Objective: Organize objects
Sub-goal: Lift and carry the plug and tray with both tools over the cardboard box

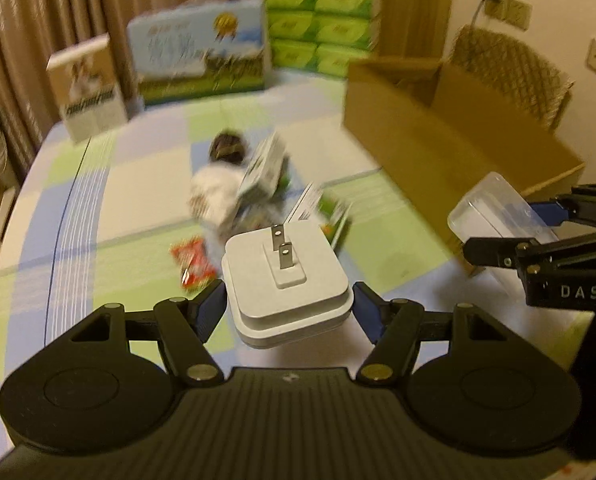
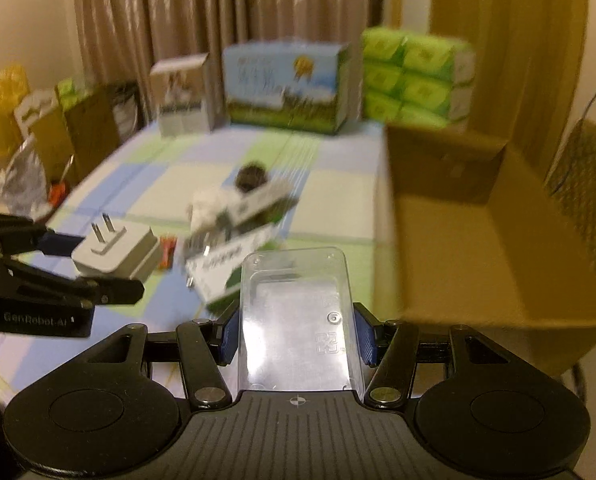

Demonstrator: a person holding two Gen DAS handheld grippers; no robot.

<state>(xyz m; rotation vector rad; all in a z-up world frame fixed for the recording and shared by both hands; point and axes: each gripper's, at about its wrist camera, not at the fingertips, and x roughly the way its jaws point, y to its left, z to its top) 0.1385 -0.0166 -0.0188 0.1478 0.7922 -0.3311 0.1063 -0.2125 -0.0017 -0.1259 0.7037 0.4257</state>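
My left gripper (image 1: 290,312) is shut on a white plug adapter (image 1: 286,276) with two prongs up, held above the checked table; it also shows in the right wrist view (image 2: 114,252). My right gripper (image 2: 296,336) is shut on a clear plastic box (image 2: 298,316), also seen at the right in the left wrist view (image 1: 498,212). A pile of small things lies mid-table: white and green cartons (image 1: 266,176), a red packet (image 1: 192,260), a dark round object (image 1: 226,146). An open cardboard box (image 2: 478,216) stands on the right.
At the table's back stand a blue-and-green carton (image 2: 286,84), a small beige box (image 2: 182,96) and stacked green tissue packs (image 2: 414,80). Boxes and bags (image 2: 58,128) crowd the left edge. A woven chair back (image 1: 510,72) is behind the cardboard box.
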